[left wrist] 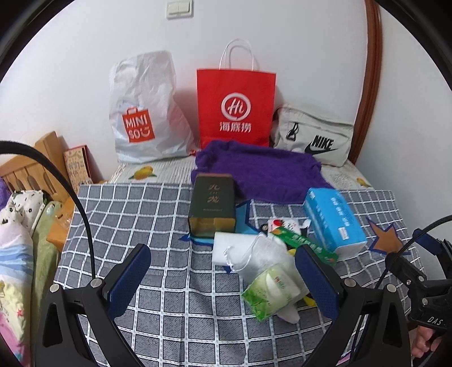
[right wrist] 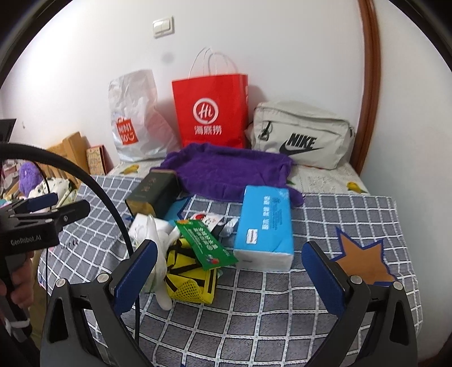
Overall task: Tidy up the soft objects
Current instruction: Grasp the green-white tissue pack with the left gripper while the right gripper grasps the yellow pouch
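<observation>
Grippers: left (left wrist: 223, 278) and right (right wrist: 228, 272) both spread, empty
Cloth (left wrist: 158, 225): grey, white grid
Towel (right wrist: 226, 172): purple, fuzzy
Wall (left wrist: 84, 56): plain white

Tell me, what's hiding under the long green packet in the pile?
The green packet lies on top of a yellow mesh bag with black straps. Its far end covers part of a small white and red packet. Anything deeper under the yellow bag is hidden.

A light switch (left wrist: 179, 8) is mounted on the white wall, and a curved wooden frame (left wrist: 372, 70) is seen at the right. A wooden headboard (left wrist: 42, 163) and what may be a patterned box (left wrist: 75, 166) are set at the left.
</observation>
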A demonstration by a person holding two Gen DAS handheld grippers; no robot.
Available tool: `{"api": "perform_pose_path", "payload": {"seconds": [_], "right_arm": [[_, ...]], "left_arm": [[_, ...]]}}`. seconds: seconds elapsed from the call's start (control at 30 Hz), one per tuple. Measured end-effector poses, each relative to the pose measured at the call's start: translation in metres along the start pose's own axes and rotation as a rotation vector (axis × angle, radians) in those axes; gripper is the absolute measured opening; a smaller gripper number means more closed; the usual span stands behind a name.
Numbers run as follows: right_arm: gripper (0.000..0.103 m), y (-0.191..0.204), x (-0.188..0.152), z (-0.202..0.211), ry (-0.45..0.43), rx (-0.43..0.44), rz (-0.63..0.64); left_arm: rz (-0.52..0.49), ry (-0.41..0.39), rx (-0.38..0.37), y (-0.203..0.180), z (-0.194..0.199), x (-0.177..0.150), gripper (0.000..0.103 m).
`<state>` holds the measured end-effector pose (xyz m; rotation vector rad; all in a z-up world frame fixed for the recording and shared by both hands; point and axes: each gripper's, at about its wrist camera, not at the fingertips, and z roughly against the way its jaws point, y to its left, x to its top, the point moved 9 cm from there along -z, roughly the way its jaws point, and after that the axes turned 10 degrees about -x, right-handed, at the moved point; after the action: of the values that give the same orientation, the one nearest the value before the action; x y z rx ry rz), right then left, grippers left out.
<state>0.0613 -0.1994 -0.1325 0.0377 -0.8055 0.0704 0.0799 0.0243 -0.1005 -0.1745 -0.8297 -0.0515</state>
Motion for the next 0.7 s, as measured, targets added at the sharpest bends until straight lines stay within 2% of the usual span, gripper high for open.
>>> {"api": "perform_pose_path", "payload": {"seconds": [0.13,0.27,0.43,0.7], "right_arm": [[0.089,0.011,-0.012,-0.023,0.040,0.012,0.044],[0.084,0.020,-0.026,-0.044,0.091,0.039,0.072],[0.084,0.018,-0.041,-0.061,0.146,0.057,0.074],[0.084,0.002,-0.059,-0.066,0.183,0.102,0.047]], "left_arm": [[0.018,0.033,0.007,0.012,-0.017,-0.008,0.103],[0.035,0.070,-0.004,0.023,-0.034,-0.022,0.102],[0.033,0.127,-0.118,0.012,-0.057,-0.042,0.102],[-0.057,0.199,-0.308,-0.019,-0.088,-0.077,0.103]]}}
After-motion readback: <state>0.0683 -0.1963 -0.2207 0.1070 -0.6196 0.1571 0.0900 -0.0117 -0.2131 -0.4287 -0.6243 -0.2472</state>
